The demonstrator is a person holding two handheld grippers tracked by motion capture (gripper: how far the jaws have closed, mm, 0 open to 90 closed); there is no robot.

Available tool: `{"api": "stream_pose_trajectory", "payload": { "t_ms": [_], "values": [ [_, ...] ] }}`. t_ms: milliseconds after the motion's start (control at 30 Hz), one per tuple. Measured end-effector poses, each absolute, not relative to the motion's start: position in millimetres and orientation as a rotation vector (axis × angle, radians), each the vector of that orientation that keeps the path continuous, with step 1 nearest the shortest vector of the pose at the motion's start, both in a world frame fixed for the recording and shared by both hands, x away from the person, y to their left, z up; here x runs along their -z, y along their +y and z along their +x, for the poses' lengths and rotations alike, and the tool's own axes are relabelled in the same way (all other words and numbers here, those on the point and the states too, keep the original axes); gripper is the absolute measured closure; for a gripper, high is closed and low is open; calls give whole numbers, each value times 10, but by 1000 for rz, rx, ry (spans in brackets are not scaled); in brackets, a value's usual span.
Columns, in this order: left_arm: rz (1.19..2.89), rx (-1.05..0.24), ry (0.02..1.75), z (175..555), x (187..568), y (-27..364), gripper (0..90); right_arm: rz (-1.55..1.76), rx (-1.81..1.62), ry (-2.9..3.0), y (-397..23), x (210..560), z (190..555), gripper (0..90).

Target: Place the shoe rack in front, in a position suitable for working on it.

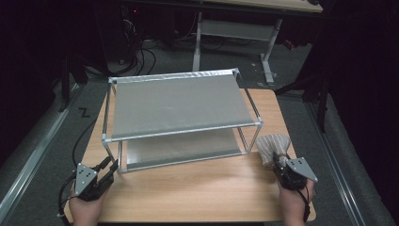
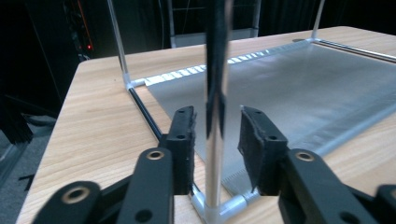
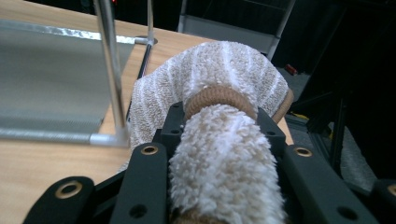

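Here, by view:
High view: right gripper (image 1: 281,163) at table's (image 1: 197,188) right edge, clamped on rolled towel (image 1: 273,147); towel beyond the jaws, beside rack (image 1: 179,106).
Left gripper view: left gripper (image 2: 217,133) parted around rack's corner post (image 2: 214,154), untouched.
Right gripper view: towel's (image 3: 224,140) long axis along the jaws; rack left.

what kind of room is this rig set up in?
Probably a lab or workshop, not a home. A small wooden table stands on grey floor, cables trail under a height-adjustable desk behind it, and dark surroundings frame it. On the table: a two-tier metal shelf rack.
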State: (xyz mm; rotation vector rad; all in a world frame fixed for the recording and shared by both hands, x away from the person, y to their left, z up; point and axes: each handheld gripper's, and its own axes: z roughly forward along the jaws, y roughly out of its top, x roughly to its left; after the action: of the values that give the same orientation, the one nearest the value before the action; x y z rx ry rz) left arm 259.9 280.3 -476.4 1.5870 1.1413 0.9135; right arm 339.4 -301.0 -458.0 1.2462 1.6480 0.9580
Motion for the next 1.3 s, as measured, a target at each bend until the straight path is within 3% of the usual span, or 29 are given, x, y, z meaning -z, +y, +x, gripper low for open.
{"api": "stream_pose_trajectory", "payload": {
  "t_ms": [67,167,233,300,467,633,800,967,1200,1300],
  "values": [
    [1591,-880,1137,2557,4708,2786,602,1265,-971,1658,-2983,4612,3537,648],
    [1598,-927,1136,2524,4591,2746,616,1263,-980,1686,-2919,4648,3689,648],
    [1611,-961,1155,2539,4527,2734,740,1266,-1007,1702,-2873,4660,3757,648],
    [1629,-994,1151,2562,4494,2714,808,1245,-1029,1729,-2832,4664,3780,649],
    [1679,-1032,1139,2651,4477,2668,861,1214,-1062,1767,-2786,4658,3768,652],
    [1643,-1034,1161,2710,4523,2691,843,1182,-1067,1807,-2738,4656,3716,653],
    [1600,-1054,1179,2504,4520,2811,705,1181,-1043,1816,-2743,4670,3644,652],
    [1628,-984,1206,2531,4574,2946,588,1198,-1021,1812,-2779,4697,3593,650],
    [1633,-961,1201,2697,4600,2896,654,1186,-1020,1807,-2743,4644,3600,649],
    [1646,-977,1204,2782,4591,2878,774,1188,-1030,1827,-2709,4625,3615,650]
  ]
}}
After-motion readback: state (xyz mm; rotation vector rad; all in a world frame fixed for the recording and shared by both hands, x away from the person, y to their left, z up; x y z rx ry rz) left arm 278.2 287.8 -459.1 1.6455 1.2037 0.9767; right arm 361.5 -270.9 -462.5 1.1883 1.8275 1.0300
